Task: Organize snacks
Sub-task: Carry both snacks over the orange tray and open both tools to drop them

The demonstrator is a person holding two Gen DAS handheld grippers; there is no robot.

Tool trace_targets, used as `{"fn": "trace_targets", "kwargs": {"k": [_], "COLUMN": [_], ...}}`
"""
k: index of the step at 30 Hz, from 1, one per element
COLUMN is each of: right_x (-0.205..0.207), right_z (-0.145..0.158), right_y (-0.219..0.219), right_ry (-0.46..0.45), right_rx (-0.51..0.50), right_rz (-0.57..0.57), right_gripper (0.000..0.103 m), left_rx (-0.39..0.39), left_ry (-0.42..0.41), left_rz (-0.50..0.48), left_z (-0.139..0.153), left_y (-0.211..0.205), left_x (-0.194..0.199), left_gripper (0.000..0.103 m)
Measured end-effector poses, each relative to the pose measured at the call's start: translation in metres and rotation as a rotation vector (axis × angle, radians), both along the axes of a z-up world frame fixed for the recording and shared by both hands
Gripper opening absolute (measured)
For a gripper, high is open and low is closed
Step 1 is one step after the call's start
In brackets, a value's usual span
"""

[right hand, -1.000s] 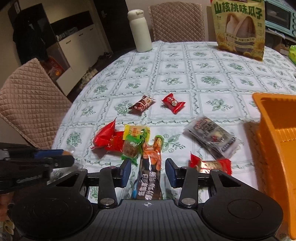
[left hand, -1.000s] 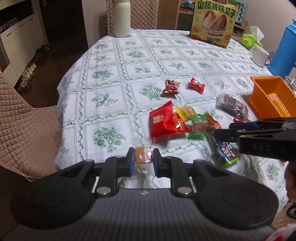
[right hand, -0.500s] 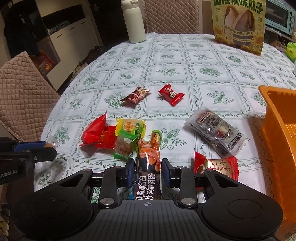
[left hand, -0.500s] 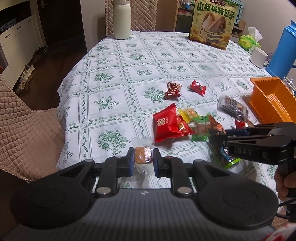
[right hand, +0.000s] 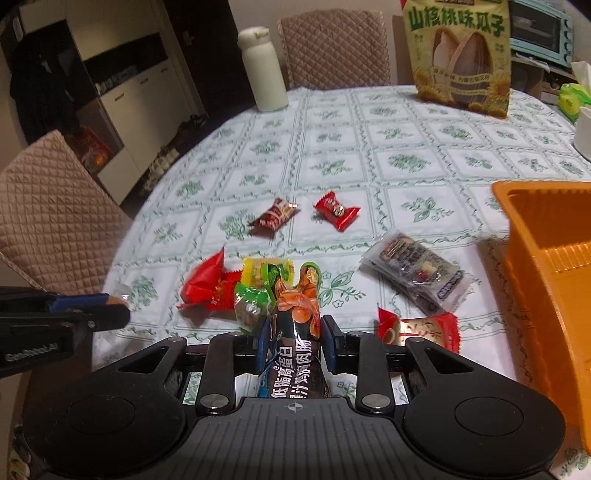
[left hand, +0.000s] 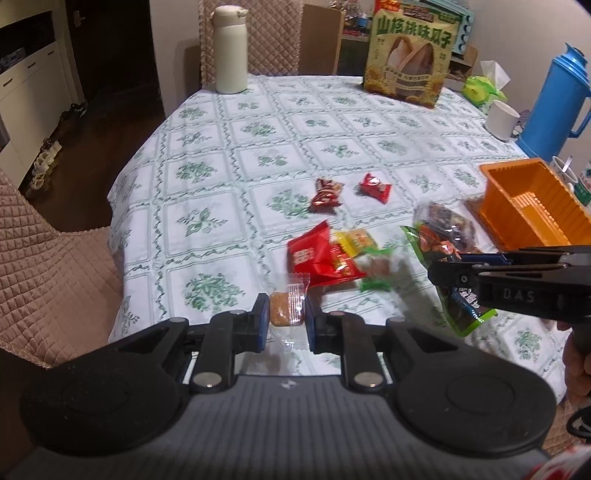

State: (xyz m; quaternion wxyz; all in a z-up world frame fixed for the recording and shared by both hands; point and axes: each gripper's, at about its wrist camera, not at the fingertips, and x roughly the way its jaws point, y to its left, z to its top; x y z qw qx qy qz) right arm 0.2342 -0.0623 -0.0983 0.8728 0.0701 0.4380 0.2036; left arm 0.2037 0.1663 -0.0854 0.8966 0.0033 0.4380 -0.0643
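Left hand-held gripper (left hand: 285,322) clamps a clear-wrapped biscuit (left hand: 286,313), lower wrapper blurred. Right hand-held gripper (right hand: 293,341) closing onto a dark sausage pack (right hand: 295,332), lower end cut off. Orange bin (right hand: 546,266) partly out of frame, right. Counter (right hand: 369,147): green-patterned cloth.

Round table (left hand: 258,122) under white cloth with green floral squares. 2 quilted tan chairs: 1 at far side (right hand: 334,48), 1 at near left edge (left hand: 44,266). Dark wood floor (left hand: 99,147) at left, shoes (left hand: 42,162) lined along white cabinets (left hand: 33,96). Dark doorway (left hand: 110,48) beyond cabinets. Plain pale wall (left hand: 517,33) at right. Cluttered shelf (left hand: 354,22) behind far chair; teal oven (right hand: 539,31) farther right. Dark garment hanging at left (right hand: 37,92), beside white cupboards. Dim, warm indoor light; no window in view.
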Motion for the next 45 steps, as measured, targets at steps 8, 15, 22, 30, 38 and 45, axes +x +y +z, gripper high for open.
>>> {"fn": "trace_targets", "kwargs": {"k": [8, 15, 22, 30, 38, 45], "right_x": [-0.025, -0.049, -0.068, -0.081, -0.076, -0.059], "right_z": [0.026, 0.045, 0.06, 0.066, 0.066, 0.065], "right_y": [-0.03, -0.07, -0.127, -0.194, -0.256, -0.302], "right_ry": [-0.024, -0.034, -0.04, -0.053, -0.076, -0.099], "right_rx": [0.07, 0.112, 0.127, 0.121, 0.103, 0.074], "right_rz": [-0.019, 0.002, 0.003, -0.032, -0.091, -0.133], "right_gripper": [0.03, 0.03, 0.03, 0.03, 0.03, 0.03], "left_rx": [-0.009, -0.033, -0.058, -0.081, -0.094, -0.09], "left_ry": [-0.027, -0.048, -0.059, -0.073, -0.08, -0.08], "left_rz": [-0.036, -0.054, -0.086, -0.122, -0.17, -0.193], "left_z": [0.016, 0.034, 0.045, 0.05, 0.049, 0.042], "left_y": [-0.033, -0.076, -0.133, -0.196, -0.254, -0.296], "left_x": [-0.014, -0.032, -0.044, -0.047, -0.038, -0.023], "left_gripper": [0.018, 0.018, 0.018, 0.018, 0.018, 0.018]}}
